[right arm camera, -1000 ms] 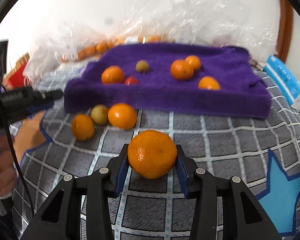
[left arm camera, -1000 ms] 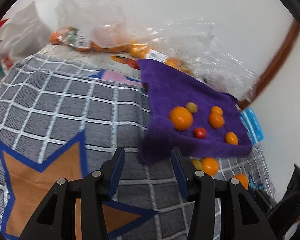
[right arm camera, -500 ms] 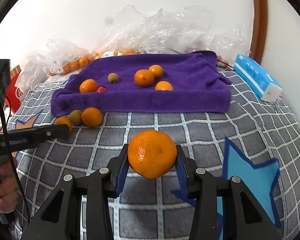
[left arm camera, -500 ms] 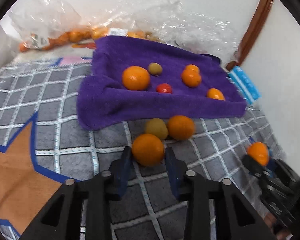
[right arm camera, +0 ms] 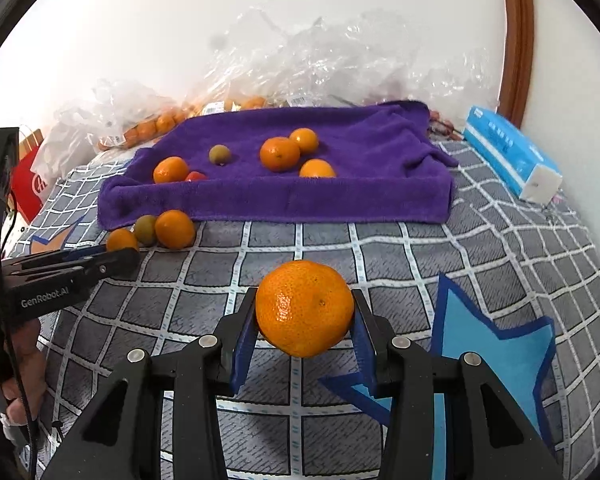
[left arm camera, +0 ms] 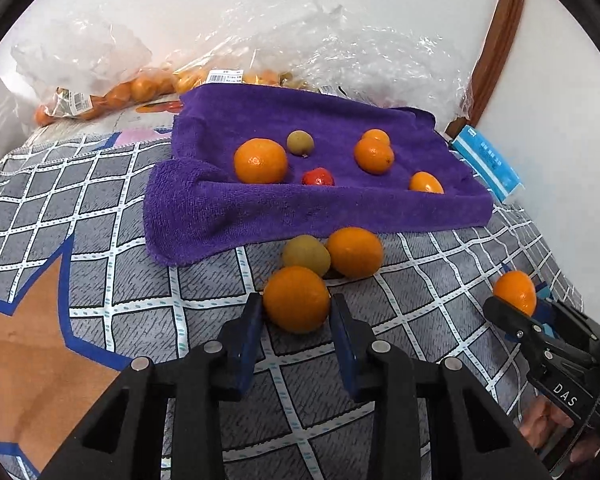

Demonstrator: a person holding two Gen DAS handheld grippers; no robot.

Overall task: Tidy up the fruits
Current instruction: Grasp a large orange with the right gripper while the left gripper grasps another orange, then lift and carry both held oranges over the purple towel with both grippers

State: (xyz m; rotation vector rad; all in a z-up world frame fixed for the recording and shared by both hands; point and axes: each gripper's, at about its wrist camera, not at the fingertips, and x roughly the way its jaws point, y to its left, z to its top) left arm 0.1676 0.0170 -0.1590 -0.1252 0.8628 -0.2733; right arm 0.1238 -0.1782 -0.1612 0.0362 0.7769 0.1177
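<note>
A purple towel (left arm camera: pixel 340 212) lies on the grey checked cover and carries several oranges, a small green fruit (left arm camera: pixel 300 143) and a small red fruit (left arm camera: pixel 318 177). In front of the towel's near edge sit a green fruit (left arm camera: pixel 306 255) and an orange (left arm camera: pixel 354 252). Right beside them my left gripper (left arm camera: pixel 296 312) is shut on another orange (left arm camera: pixel 296 298) that rests on the cover. My right gripper (right arm camera: pixel 304 320) is shut on a large orange (right arm camera: pixel 304 308), held above the cover well short of the towel (right arm camera: pixel 340 196). The right wrist view also catches the left gripper (right arm camera: pixel 116 256) at the left.
Clear plastic bags (left arm camera: pixel 340 48) with more oranges are piled along the white wall behind the towel. A blue tissue pack (right arm camera: pixel 512 160) lies to the right of the towel. A red paper bag (right arm camera: pixel 30 184) stands at the far left. A person's hand (right arm camera: pixel 16 360) grips the left tool.
My left gripper swung right from the bare cover to the loose fruit and closed on the nearest orange. My right gripper drew back from the towel with its orange.
</note>
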